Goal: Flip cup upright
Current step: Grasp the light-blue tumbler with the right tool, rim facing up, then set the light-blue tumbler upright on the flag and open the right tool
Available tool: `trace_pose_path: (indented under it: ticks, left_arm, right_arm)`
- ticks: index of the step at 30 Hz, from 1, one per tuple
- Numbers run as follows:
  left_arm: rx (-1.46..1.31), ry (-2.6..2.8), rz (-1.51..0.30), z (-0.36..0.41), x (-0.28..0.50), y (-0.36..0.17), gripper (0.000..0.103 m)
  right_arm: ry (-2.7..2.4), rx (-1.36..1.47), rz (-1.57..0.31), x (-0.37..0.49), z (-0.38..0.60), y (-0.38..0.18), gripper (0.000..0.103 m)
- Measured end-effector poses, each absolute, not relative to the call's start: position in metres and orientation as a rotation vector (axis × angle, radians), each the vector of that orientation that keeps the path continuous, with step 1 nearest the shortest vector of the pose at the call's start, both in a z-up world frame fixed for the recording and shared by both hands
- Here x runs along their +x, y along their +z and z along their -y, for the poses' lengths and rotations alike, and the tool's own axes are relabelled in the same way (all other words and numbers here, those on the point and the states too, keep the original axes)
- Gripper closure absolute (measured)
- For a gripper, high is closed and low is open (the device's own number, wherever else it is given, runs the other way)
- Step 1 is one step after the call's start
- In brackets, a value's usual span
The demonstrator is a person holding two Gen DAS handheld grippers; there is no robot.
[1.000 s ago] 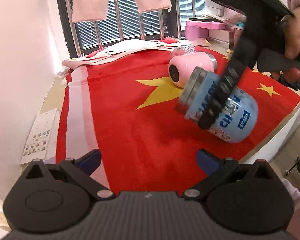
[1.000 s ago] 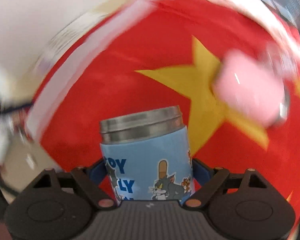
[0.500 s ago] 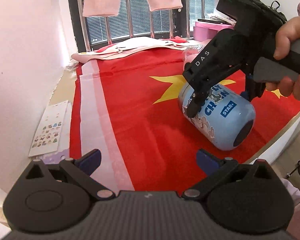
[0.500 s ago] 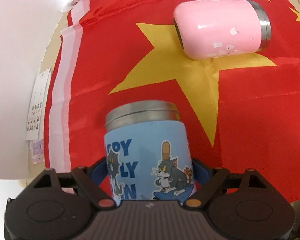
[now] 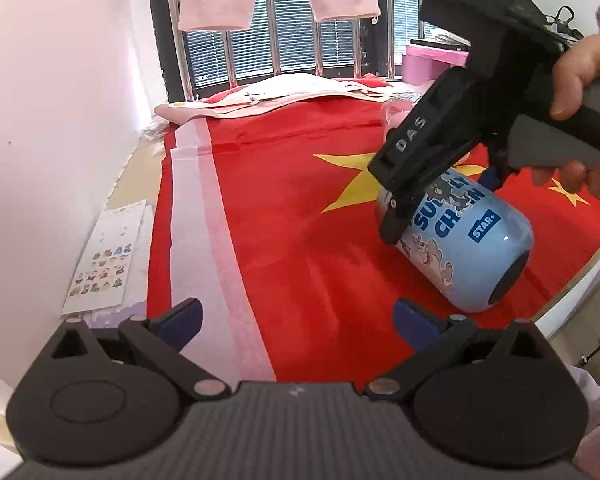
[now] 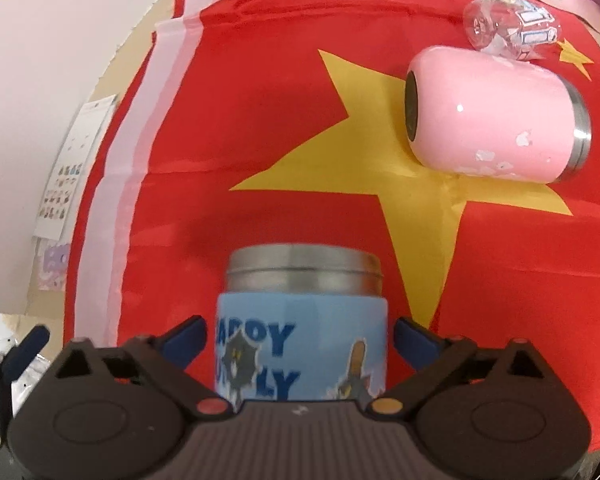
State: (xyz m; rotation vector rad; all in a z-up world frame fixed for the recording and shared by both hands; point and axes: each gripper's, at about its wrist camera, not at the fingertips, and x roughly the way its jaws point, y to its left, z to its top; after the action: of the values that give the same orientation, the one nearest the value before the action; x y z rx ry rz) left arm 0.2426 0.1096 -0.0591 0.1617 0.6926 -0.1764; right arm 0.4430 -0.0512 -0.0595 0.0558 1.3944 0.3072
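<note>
Right gripper (image 6: 298, 340) clasps the blue cup (image 6: 302, 320), rim toward twelve o'clock, ready to tip upright; left gripper (image 5: 296, 322) waits, released.

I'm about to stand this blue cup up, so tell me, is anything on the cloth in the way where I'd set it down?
Nothing visible is. The blue cup sits between the right gripper's fingers, with bare red cloth around it. The pink cup and a clear plastic bottle lie farther off, apart from it.
</note>
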Motion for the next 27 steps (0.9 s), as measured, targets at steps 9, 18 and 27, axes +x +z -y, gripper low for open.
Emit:
trace_pose_path:
  ticks: [9,18,27]
  left_arm:
    - [0.163,-0.143,-0.675,-0.121,0.231,-0.053,0.0]
    - [0.146,-0.055,-0.615,-0.148,0.214,-0.042,0.0]
    - [0.112,-0.002,-0.623,-0.169,0.201,-0.057,0.0]
  right_arm:
    - [0.463,0.059,-1.134,0.4,0.063,-0.03,0.02]
    - [0.634,-0.002,-0.576,0.337,0.03,-0.021,0.02]
    - [0.598,-0.099,-0.324,0.321,-0.008,-0.079,0.02]
